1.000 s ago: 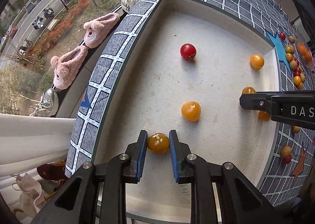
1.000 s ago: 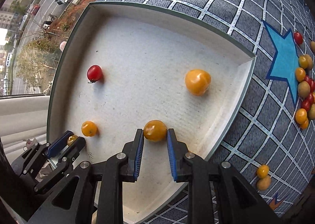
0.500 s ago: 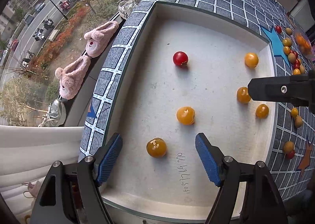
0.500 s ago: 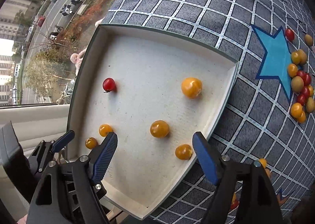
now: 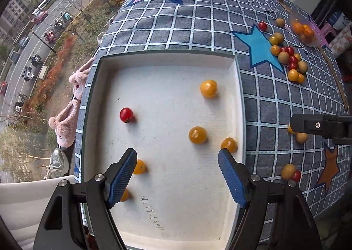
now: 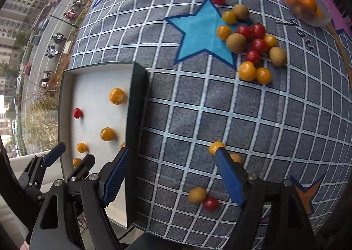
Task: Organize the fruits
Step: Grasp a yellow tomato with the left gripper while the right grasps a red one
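A white tray [image 5: 167, 60] with a dark rim holds one red tomato [image 5: 126, 114] and several orange tomatoes [image 5: 197, 135]. My left gripper [image 5: 176, 157] hangs open above the tray's near part, nothing between its pads; one orange tomato [image 5: 124, 195] peeks from behind its left finger. My right gripper [image 6: 172, 153] is open over the checked cloth [image 6: 220, 104], just right of the tray wall [image 6: 136, 118]. An orange tomato [image 6: 215, 146] sits at its right fingertip. A brownish fruit [image 6: 197, 194] and a red tomato [image 6: 210, 203] lie below, between its fingers.
A loose pile of red, orange and brown fruits [image 6: 250, 38] lies by the blue star [image 6: 198, 32]. A clear bag of orange fruits [image 6: 303, 3] sits at the far right. Left of the tray the table ends at a window sill with pink slippers [image 5: 74, 87].
Both grippers let go of the orange tomatoes they held in the tray and opened wide. Both rose; the right one swung right, out over the cloth.
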`<action>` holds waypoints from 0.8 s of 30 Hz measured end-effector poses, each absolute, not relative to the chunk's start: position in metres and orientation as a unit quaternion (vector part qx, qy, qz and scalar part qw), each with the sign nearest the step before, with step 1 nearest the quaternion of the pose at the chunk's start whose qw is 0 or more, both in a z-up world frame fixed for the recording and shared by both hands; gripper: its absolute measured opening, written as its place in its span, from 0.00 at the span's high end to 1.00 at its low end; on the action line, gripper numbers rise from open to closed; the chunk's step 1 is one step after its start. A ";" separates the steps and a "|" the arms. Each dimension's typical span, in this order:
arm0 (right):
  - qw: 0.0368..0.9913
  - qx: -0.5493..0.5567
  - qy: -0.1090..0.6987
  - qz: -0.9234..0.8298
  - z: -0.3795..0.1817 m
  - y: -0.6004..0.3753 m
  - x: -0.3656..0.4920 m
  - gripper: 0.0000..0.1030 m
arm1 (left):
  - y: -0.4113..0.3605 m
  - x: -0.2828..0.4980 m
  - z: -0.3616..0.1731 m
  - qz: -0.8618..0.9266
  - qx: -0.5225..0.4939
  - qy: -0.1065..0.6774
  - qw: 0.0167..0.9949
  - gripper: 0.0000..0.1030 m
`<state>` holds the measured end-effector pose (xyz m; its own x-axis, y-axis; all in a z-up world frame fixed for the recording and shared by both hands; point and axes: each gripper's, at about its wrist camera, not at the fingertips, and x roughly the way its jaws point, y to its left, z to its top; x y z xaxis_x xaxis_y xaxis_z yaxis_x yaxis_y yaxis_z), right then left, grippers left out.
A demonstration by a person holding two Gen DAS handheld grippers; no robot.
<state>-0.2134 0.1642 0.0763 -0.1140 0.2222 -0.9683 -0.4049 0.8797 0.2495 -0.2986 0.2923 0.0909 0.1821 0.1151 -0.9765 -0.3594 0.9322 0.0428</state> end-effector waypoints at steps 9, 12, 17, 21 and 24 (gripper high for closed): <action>0.667 -0.039 0.723 0.174 0.057 0.076 -0.212 0.21 | 0.238 -0.255 0.089 0.090 -0.052 0.627 0.772 0.25; 0.667 -0.039 0.722 0.179 0.056 0.061 -0.223 0.21 | 0.221 -0.245 0.084 0.063 -0.039 0.634 0.770 0.25; 0.668 -0.067 0.708 0.221 0.051 0.060 -0.253 0.22 | 0.195 -0.234 0.070 0.022 -0.007 0.643 0.766 0.25; 0.662 -0.089 0.699 0.254 0.044 0.071 -0.276 0.34 | 0.179 -0.227 0.062 -0.003 0.018 0.639 0.769 0.25; 0.662 -0.101 0.695 0.260 0.038 0.077 -0.286 0.38 | 0.173 -0.222 0.056 -0.012 0.026 0.641 0.767 0.25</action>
